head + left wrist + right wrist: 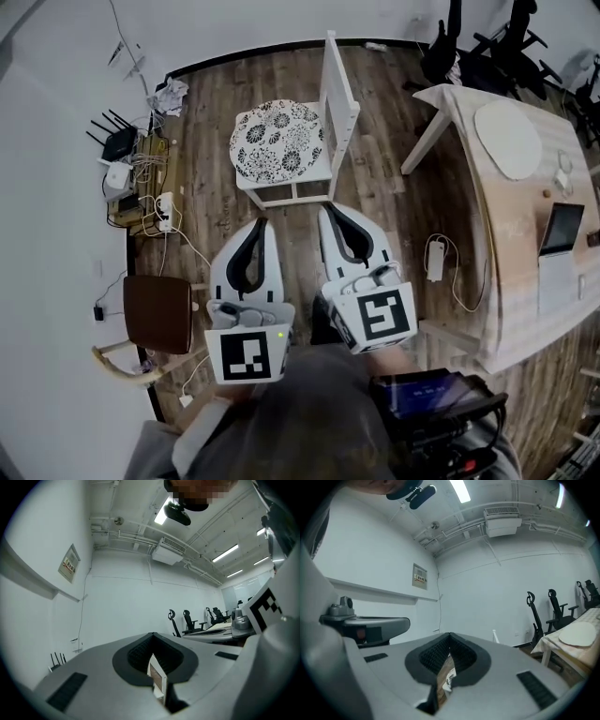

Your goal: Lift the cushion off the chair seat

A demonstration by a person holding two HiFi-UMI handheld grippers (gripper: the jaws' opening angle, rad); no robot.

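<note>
One cushion, round and patterned black on white, is seen lying on the seat of one white chair. It lies well ahead of both grippers and is touched by neither. The chair's legs are mostly hidden under the seat.

Two grippers are counted, held side by side and pointed toward the chair. The left hand-held gripper is shown with its jaws pressed together and nothing pinched. The right hand-held gripper is likewise closed on nothing. In the left gripper view only a thin sliver of the chair is made out through the slot behind the meeting tips. In the right gripper view only a strip of the patterned cushion is visible there. The hands are hidden behind the marker cubes, and the person's body is cut off at the lower edge.

One table is seen at the right, cut off by the frame. One brown seat is seen at the lower left. The dark office chairs overlap at the top right, so their number cannot be counted.
</note>
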